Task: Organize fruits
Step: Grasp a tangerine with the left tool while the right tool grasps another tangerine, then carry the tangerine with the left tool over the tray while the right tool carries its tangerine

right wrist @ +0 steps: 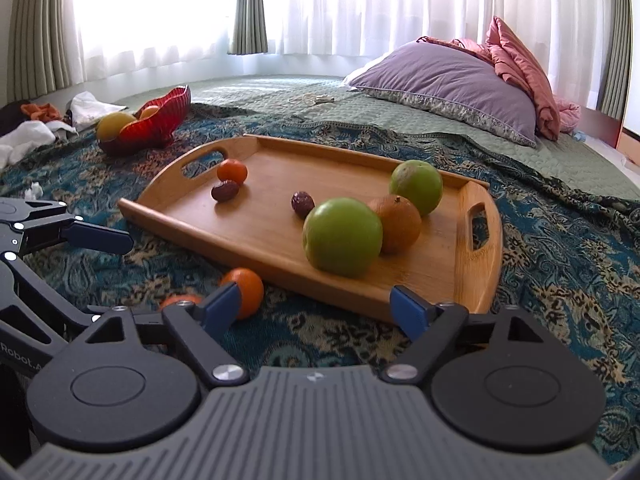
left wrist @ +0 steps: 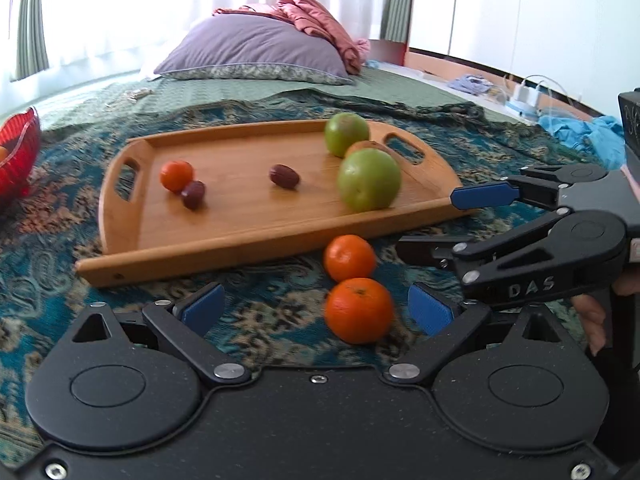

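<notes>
A wooden tray [left wrist: 248,216] [right wrist: 280,236] lies on the patterned blanket. It holds two green apples [left wrist: 369,179] [right wrist: 342,237], an orange [right wrist: 397,223], a small mandarin [left wrist: 176,176] [right wrist: 232,171] and two dark dates [left wrist: 284,176] [right wrist: 303,204]. Two mandarins [left wrist: 359,310] [right wrist: 246,292] lie on the blanket in front of the tray. My left gripper [left wrist: 316,308] is open, with the near mandarin between its fingers, untouched. My right gripper [right wrist: 316,308] is open and empty before the tray's front edge; it also shows in the left wrist view [left wrist: 452,220].
A red bowl [right wrist: 156,120] [left wrist: 18,152] with fruit stands left of the tray. A purple pillow [left wrist: 256,50] [right wrist: 448,80] and a pink quilt [right wrist: 520,68] lie behind. Clothes [right wrist: 36,128] lie at the far left, cables and blue cloth [left wrist: 576,128] at the right.
</notes>
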`<state>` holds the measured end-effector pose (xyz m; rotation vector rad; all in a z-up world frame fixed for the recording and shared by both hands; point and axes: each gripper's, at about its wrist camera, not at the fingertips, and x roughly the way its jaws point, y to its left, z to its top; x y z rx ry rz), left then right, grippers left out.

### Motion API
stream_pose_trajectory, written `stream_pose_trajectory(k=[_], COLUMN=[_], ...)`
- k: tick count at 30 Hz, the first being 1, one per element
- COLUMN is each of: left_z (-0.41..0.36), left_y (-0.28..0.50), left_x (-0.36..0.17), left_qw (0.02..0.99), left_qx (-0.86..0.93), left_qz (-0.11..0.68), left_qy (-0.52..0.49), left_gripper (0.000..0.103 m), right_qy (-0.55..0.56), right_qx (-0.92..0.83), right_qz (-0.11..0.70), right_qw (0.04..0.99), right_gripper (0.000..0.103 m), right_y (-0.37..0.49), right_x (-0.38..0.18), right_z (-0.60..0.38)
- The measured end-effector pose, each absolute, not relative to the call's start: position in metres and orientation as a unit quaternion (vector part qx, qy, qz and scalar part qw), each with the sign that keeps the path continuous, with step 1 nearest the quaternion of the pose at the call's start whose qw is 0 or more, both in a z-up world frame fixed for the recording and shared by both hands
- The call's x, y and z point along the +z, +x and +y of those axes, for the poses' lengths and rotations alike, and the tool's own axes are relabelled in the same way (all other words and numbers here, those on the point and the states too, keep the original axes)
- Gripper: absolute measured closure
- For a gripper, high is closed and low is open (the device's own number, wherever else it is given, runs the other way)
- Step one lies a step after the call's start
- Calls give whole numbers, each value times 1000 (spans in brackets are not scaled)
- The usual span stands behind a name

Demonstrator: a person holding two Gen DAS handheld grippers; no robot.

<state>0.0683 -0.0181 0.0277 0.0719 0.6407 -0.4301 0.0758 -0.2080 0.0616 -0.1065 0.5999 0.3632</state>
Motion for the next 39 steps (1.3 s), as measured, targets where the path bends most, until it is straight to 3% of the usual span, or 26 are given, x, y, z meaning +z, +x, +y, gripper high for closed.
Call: stream_pose_trajectory(k=[6, 16, 23, 32, 36, 39], left_z=[-23, -31, -25, -2, 6, 8], left_y=[75, 74, 69, 80, 83, 83], left_x=[23, 16, 25, 32, 32, 31], left_qw=[910, 908, 923, 936, 937, 939], left_qx=[-229, -234, -205, -154, -143, -138], left_qz=[346, 347, 324, 317, 318, 316], left_qy=[15, 15, 30, 9, 5, 9], left_gripper=[35, 66, 66, 66, 66, 66], right_qy=[-67, -60, -50, -49, -39, -34], right_qx=[163, 147, 149, 167, 177, 183], right_qz=[291, 292, 292, 275, 280, 284], right_qw=[940, 943, 943, 946, 943, 941], right_gripper=[11, 10, 10, 33, 51, 54], right_y=[68, 64, 61, 53, 58, 62], right_x=[58, 54, 51, 50, 50, 48], right_z=[-211, -218, -217, -189, -177, -168])
